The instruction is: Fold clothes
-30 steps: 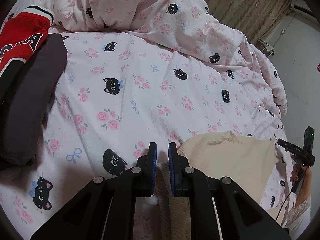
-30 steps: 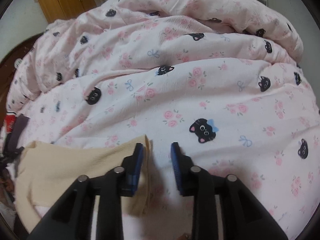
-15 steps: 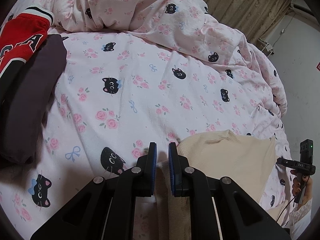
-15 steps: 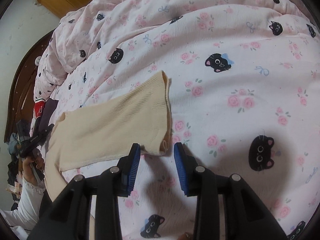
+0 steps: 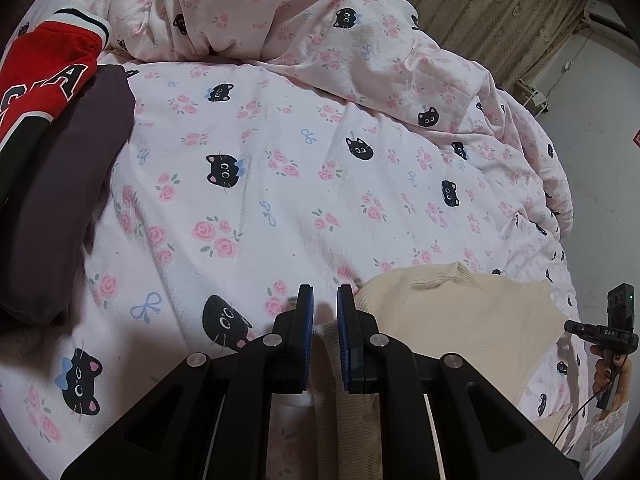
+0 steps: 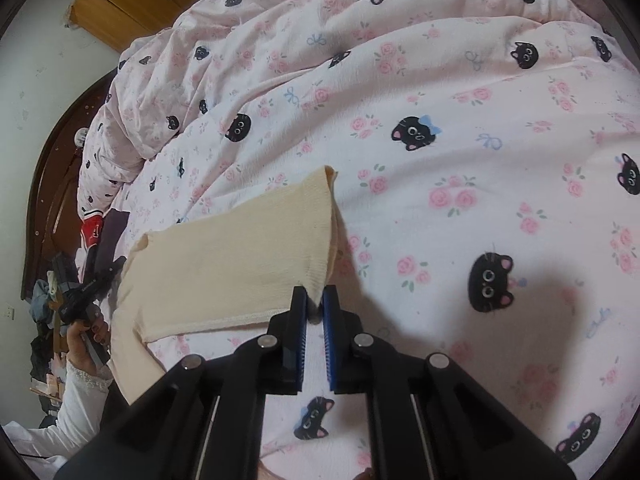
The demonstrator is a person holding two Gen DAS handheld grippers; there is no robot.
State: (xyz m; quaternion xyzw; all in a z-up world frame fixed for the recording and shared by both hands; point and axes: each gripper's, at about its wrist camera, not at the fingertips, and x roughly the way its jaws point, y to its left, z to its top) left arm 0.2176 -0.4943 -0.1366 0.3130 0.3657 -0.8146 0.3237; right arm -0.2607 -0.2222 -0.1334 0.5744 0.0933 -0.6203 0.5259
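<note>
Where it lies spread on the pink quilt (image 5: 280, 184), the cream knit sweater (image 6: 236, 256) reads as light, soft, limp; hems and corners offer best purchase. Right gripper (image 6: 315, 308) pinches its near corner. Left gripper (image 5: 324, 320), jaws narrowly parted, straddles cream fabric; actual grip uncertain. Containers: none visible. Adjacent: red jersey (image 5: 44, 76), dark garment (image 5: 64, 208).

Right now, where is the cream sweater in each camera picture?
Left wrist: cream sweater lies bottom right, on the cat-print quilt.
Right wrist: cream sweater sits left of centre, its corner between the jaws.
Shared landmark: red garment.
</note>
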